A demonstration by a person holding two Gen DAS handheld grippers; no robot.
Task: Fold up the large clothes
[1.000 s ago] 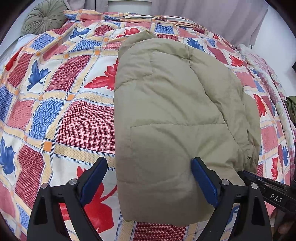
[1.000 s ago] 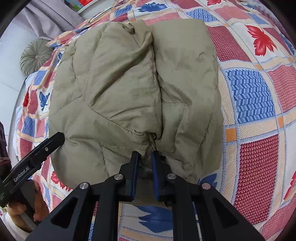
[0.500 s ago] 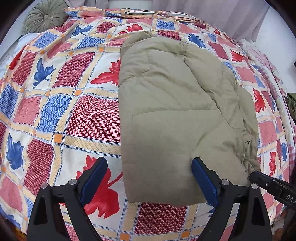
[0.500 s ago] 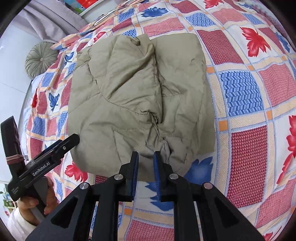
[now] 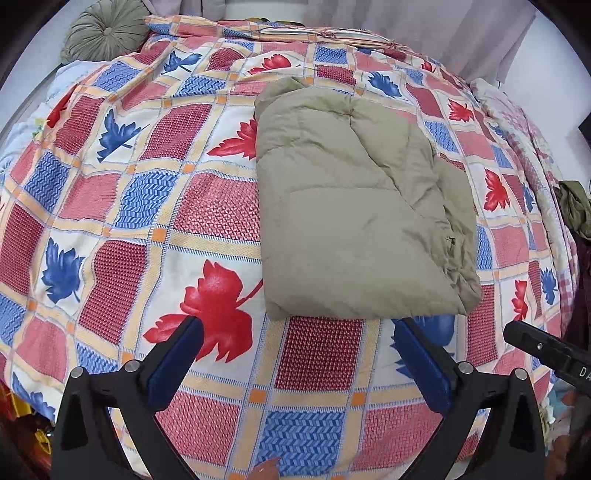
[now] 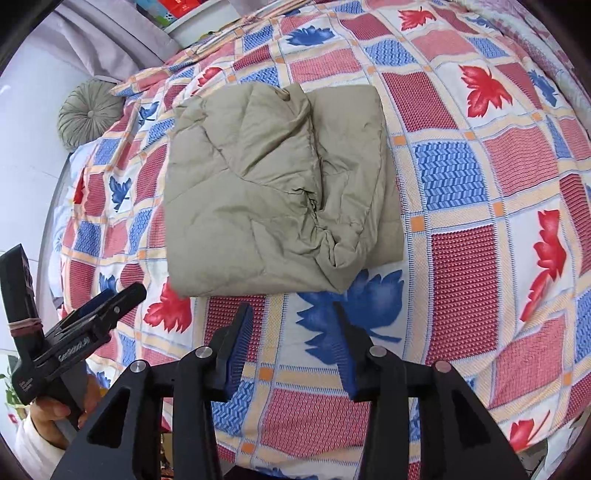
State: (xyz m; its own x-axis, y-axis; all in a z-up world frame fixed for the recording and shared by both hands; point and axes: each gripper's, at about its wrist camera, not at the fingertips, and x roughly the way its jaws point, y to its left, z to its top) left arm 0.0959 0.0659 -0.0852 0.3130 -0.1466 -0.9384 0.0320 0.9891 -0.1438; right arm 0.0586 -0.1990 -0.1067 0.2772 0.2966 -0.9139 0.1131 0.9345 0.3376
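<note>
A khaki padded jacket (image 5: 354,206) lies folded into a thick rectangle on the patterned bedspread (image 5: 140,206); in the right wrist view the folded jacket (image 6: 273,192) shows a creased inner flap. My left gripper (image 5: 295,325) hangs above the bed just short of the jacket's near edge, its jaws opening wide with nothing between them. My right gripper (image 6: 293,314) also hovers short of the near edge, its jaws opening, with only bedspread (image 6: 480,258) showing between them. The left gripper (image 6: 107,302) shows at the left of the right wrist view, held by a hand (image 6: 51,410).
A round green cushion (image 5: 105,33) sits at the bed's far left corner, with grey curtains (image 5: 424,29) behind. Dark green cloth (image 5: 574,206) lies at the bed's right edge. The right gripper's tip (image 5: 546,350) shows at the lower right of the left wrist view.
Both grippers have risen and drawn back from the jacket, which now looks smaller. The right gripper's jaws, nearly shut at the jacket's edge before, have spread apart and are off the cloth.
</note>
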